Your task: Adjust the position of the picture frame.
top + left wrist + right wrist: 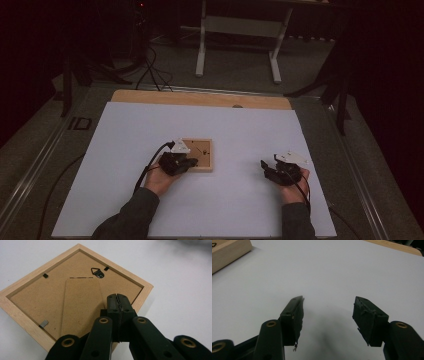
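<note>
- Two grippers in play. My right gripper (pixel 274 168) sits near-right on the white sheet (pixel 240 135), jaws spread with nothing between them, well apart from the work.
- My left gripper (pixel 117 298) is left of centre, jaws pressed together, no gap. They sit over the near corner of the picture frame (pixel 202 155); I can't tell whether they touch it or pinch anything.
- The frame lies face down, flat on the sheet, near the middle, just beyond my left hand (pixel 159 181).
- Handling call: light wooden rim, stiff, probably glass on the hidden face, so fragile. No dropping, no twisting.
- The backing board (pixel 37 298) looks like thin fibreboard; it'll flex. The stand flap (pixel 81 306) is hinged at its far edge and thin, so the free near edge is the place to pinch and lift.
- For moving the whole frame, grip the wooden rim (pixel 20 315) across a side.
- Far end: hanger ring (pixel 97 271) and small retaining tabs (pixel 45 275), too small for an easy grip.
</note>
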Motion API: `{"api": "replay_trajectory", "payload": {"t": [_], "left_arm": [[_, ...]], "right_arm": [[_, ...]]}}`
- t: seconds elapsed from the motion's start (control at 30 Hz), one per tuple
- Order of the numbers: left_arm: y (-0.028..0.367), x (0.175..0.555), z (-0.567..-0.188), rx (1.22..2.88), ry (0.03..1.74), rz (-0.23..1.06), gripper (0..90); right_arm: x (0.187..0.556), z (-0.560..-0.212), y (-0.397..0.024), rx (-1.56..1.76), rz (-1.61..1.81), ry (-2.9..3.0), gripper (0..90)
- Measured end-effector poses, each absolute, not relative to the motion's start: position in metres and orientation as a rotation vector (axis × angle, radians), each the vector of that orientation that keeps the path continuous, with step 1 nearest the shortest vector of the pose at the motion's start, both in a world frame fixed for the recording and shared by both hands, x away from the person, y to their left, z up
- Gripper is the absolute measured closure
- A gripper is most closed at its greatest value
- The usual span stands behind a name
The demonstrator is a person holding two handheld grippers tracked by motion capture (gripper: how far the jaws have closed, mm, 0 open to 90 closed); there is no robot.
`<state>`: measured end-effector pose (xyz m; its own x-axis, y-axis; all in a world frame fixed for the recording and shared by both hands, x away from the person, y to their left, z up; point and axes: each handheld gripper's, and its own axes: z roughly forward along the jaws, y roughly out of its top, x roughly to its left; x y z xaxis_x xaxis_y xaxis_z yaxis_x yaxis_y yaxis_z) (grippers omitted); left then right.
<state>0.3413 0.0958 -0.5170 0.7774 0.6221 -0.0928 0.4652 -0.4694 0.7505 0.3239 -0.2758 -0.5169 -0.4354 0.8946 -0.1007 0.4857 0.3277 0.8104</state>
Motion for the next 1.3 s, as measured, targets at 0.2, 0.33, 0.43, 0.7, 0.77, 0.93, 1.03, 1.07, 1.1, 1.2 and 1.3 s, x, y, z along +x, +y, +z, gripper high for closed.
{"api": "replay_trajectory", "payload": {"t": [0.2,0.33,0.43,0.7,0.77,0.93,1.03,1.07,1.1,1.2,1.3], "left_arm": [[0.099,0.337,-0.515,2.136,0.81,0.279,89.5],[0.117,0.332,-0.51,2.084,0.869,0.321,89.5],[0.135,0.329,-0.509,2.045,0.923,0.326,89.5],[0.155,0.325,-0.51,2.012,0.999,0.331,89.5],[0.157,0.323,-0.51,2.013,1.003,0.333,89.5],[0.16,0.318,-0.511,2.014,1.021,0.34,89.4],[0.163,0.319,-0.511,2.002,1.034,0.34,89.4],[0.164,0.319,-0.512,1.998,1.038,0.338,89.4],[0.165,0.32,-0.512,1.997,1.041,0.34,89.3],[0.165,0.32,-0.513,1.998,1.047,0.338,89.4],[0.163,0.321,-0.515,2.01,1.045,0.346,89.4]], "right_arm": [[0.324,-0.517,-0.275,1.207,0.977,2.053,41.0],[0.324,-0.517,-0.273,1.2,0.977,2.059,41.1],[0.323,-0.517,-0.272,1.192,0.98,2.065,41.1],[0.321,-0.517,-0.267,1.18,0.988,2.077,41.3],[0.321,-0.516,-0.265,1.175,0.997,2.082,41.3],[0.318,-0.516,-0.258,1.155,1.021,2.106,41.4],[0.317,-0.515,-0.252,1.15,1.047,2.124,41.5],[0.316,-0.515,-0.243,1.127,1.061,2.144,41.5],[0.315,-0.515,-0.239,1.118,1.068,2.153,41.5],[0.313,-0.514,-0.226,1.083,1.086,2.184,41.6],[0.31,-0.513,-0.212,1.043,1.101,2.213,42.5]]}}
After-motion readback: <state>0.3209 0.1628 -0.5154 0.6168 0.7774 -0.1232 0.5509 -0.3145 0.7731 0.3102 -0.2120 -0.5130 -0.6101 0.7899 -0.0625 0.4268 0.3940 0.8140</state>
